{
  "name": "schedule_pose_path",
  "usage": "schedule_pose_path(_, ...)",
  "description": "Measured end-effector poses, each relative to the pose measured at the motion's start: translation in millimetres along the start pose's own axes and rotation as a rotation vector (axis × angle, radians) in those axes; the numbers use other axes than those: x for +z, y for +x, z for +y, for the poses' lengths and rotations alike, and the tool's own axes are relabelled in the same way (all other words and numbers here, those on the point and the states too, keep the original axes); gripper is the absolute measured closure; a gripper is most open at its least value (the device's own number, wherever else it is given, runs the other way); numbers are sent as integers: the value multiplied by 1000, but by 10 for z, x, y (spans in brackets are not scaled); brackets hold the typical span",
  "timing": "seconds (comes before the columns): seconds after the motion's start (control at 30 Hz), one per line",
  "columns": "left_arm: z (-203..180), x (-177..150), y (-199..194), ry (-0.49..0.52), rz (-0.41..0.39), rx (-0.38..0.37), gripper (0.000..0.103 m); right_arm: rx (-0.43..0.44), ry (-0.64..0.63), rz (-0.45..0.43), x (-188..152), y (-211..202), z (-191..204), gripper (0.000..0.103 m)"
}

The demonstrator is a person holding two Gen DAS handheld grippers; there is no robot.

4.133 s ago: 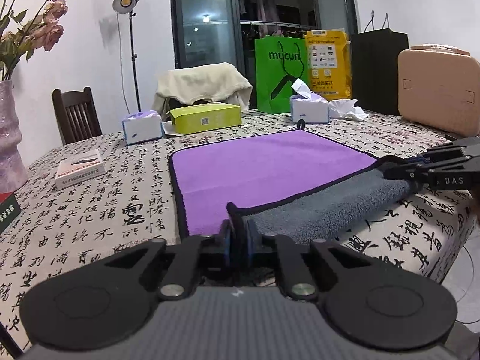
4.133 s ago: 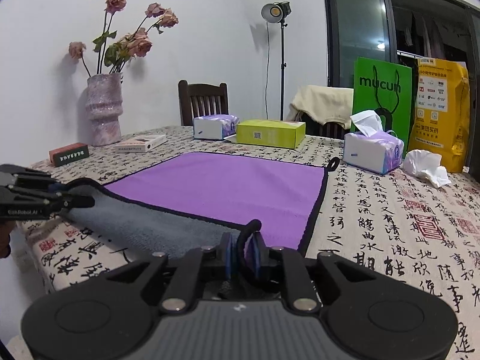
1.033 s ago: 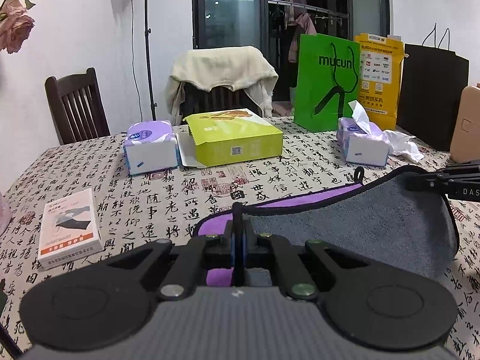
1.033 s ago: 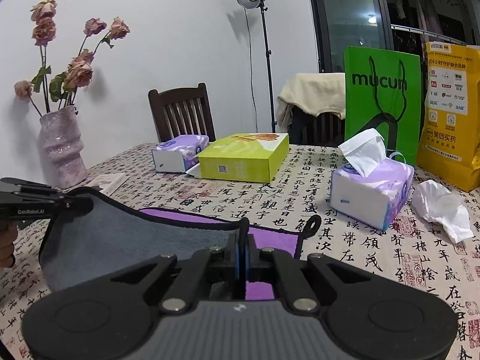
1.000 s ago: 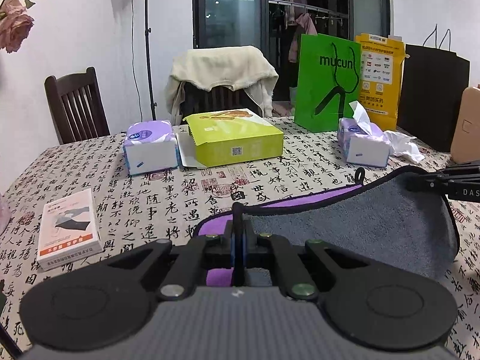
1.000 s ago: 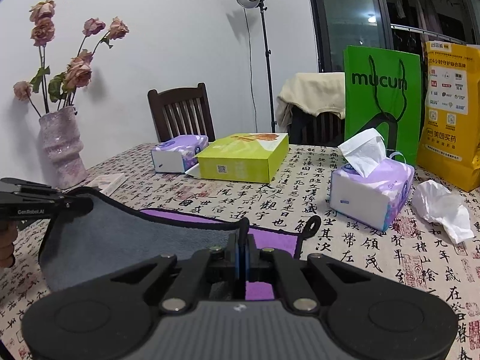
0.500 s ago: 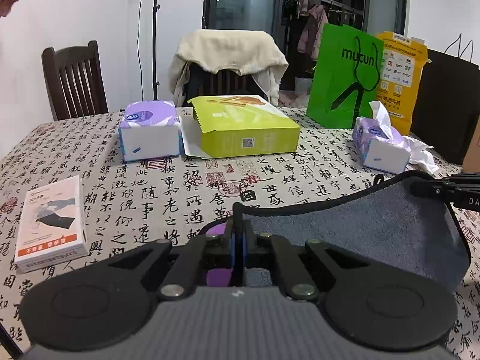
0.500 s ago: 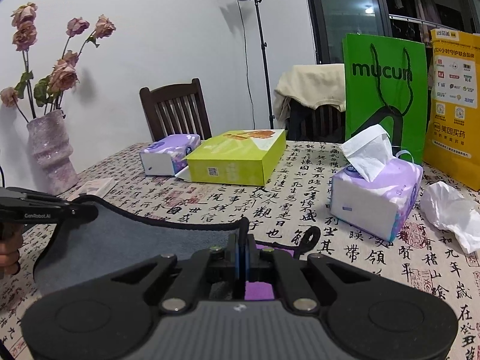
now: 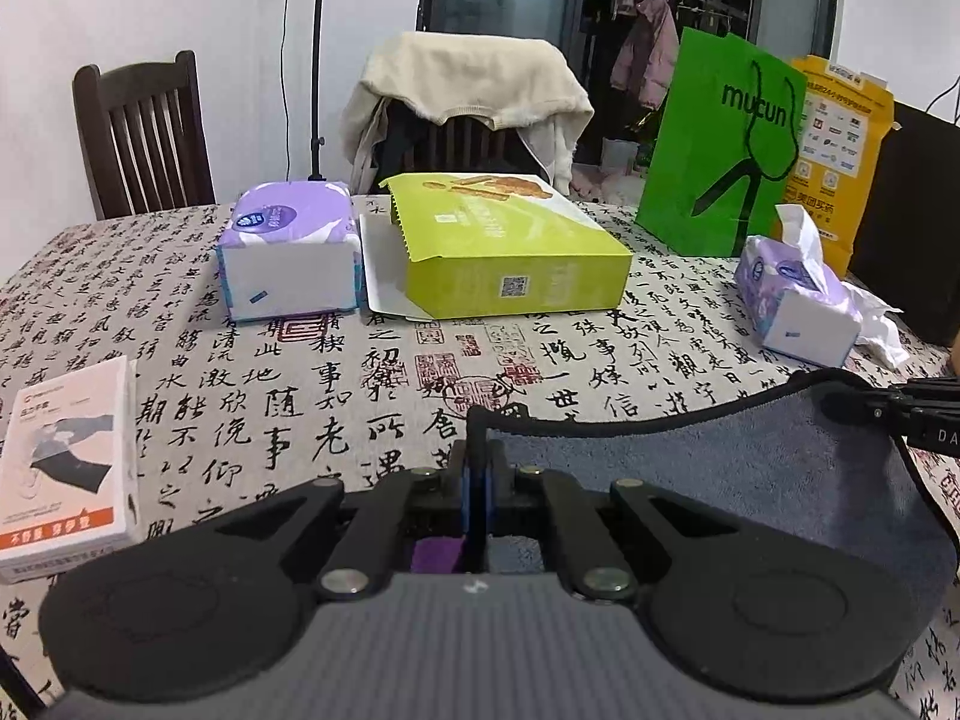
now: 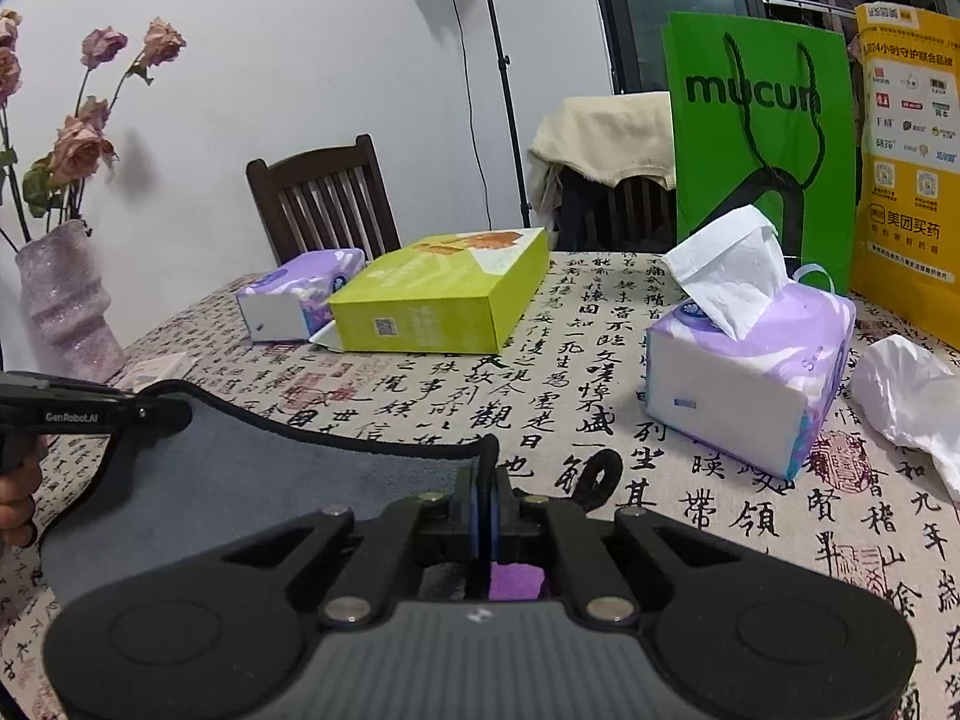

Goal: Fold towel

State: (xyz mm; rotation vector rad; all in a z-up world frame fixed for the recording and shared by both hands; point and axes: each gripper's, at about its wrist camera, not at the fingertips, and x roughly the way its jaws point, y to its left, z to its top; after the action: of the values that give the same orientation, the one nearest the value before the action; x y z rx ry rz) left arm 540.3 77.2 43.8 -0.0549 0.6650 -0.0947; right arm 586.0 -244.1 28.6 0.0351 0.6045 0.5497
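Behind towel [image 10: 252, 480]: "mucun" bag [image 10: 762, 138].

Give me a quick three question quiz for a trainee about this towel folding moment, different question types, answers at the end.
1. True or false: both grippers are shut on the towel.
2. Which side of the towel faces up between the left gripper and the right gripper? A) purple B) grey C) white
3. Fill in: the open tissue pack sits in front of the ____ bag.

Key: 1 true; 2 B; 3 green
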Motion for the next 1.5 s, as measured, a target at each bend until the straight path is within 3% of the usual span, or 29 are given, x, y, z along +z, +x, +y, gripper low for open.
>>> schedule_pose_path(0.3,160,-10,314,-40,56,16,96,-35,2,53,5,296,-89,99)
schedule_pose_path(0.5,214,-43,289,-52,54,24,95,-69,-5,66,-34,381,-100,94)
schedule_pose_path(0.8,185,-63,39,-31,40,32,95,-108,-52,26,29,132,21,89)
schedule_pose_path(1.5,-64,-301,-623,13,-11,64,93,-88,-108,-2,-90,-493,302,89)
